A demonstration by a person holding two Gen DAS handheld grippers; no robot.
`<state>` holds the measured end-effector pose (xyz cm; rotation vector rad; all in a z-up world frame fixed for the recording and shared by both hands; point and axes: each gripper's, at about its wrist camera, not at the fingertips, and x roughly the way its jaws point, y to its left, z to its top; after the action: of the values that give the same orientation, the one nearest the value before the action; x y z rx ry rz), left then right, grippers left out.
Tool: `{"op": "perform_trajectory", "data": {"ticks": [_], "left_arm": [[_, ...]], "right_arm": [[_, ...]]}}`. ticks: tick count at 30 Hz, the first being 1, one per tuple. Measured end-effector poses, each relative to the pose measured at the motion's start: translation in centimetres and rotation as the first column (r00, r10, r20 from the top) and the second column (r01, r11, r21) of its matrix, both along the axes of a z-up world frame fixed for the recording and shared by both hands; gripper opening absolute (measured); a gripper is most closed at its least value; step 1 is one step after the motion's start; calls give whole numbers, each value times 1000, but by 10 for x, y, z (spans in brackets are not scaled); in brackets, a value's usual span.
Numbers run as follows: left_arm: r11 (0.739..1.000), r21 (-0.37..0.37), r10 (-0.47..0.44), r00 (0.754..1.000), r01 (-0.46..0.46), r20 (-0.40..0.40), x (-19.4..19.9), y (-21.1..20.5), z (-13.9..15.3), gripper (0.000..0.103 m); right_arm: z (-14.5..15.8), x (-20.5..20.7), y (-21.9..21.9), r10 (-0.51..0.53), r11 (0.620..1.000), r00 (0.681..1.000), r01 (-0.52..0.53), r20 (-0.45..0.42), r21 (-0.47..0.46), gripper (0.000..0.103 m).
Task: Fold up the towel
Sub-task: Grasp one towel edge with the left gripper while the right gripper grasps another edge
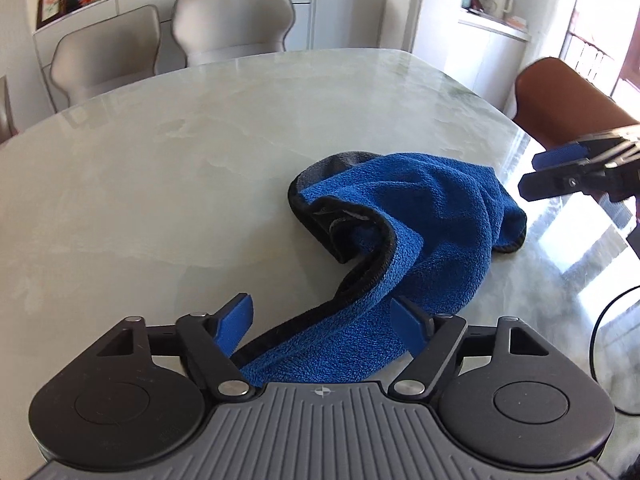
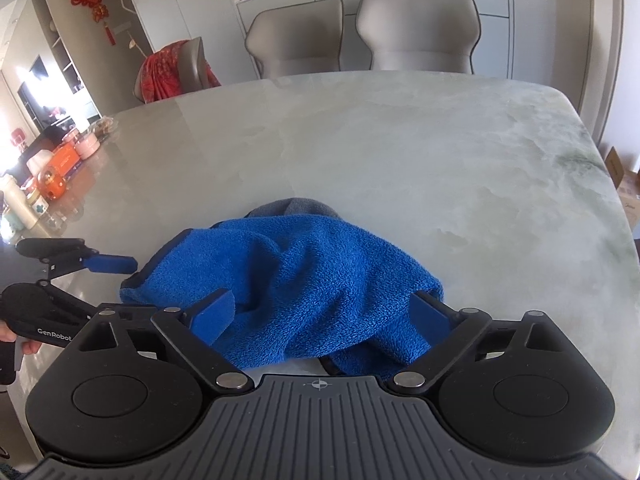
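Both grippers hang wide open right at the near edge of the blue towel (image 1: pixel 404 216), left gripper (image 1: pixel 325 316) over its black-trimmed hem and right gripper (image 2: pixel 326 312) over the other end, gripping nothing. The towel's a crumpled heap on the marble table (image 1: pixel 160 168), with 2 grey chairs (image 2: pixel 360 32) beyond it, so I'd say we're at step 1: each one needs to pinch a corner and spread it flat.

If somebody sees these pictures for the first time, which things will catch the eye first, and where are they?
The eye goes first to the bright blue towel, lying crumpled in a heap on the pale marble table, near its front edge. Next come the two open grippers: the left gripper with the towel's near end between its fingers, and the right gripper over the heap from the other side. Behind the table stand two beige chairs.
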<state>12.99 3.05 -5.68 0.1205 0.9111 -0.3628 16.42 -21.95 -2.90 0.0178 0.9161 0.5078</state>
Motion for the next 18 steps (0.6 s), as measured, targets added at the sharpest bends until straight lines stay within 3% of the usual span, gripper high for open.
{"op": "perform_trajectory", "data": {"ticks": [2,6,12,15,18], "left_arm": [[999,9,-38,999,39,-18,2,-3,-3,51],[997,1,-74,996,74,-54,5,-4,-6,12],[991,-6,-134,990,134,-48,0,-7,1,3],[986,1,-164,986,164,-41,-5,-9,3,3],[987,2,-163,986,163,-37,-9,-9,4,3]], "right_arm": [[0,3,1,10,1000,1000,-10,-13,17,88],[4,10,9,54,998,998,-53,-28,29,83],[18,26,43,176,984,984,-176,26,7,80],[22,40,70,280,960,958,-280,57,-5,61],[20,53,96,373,928,926,-373,57,-17,54]]}}
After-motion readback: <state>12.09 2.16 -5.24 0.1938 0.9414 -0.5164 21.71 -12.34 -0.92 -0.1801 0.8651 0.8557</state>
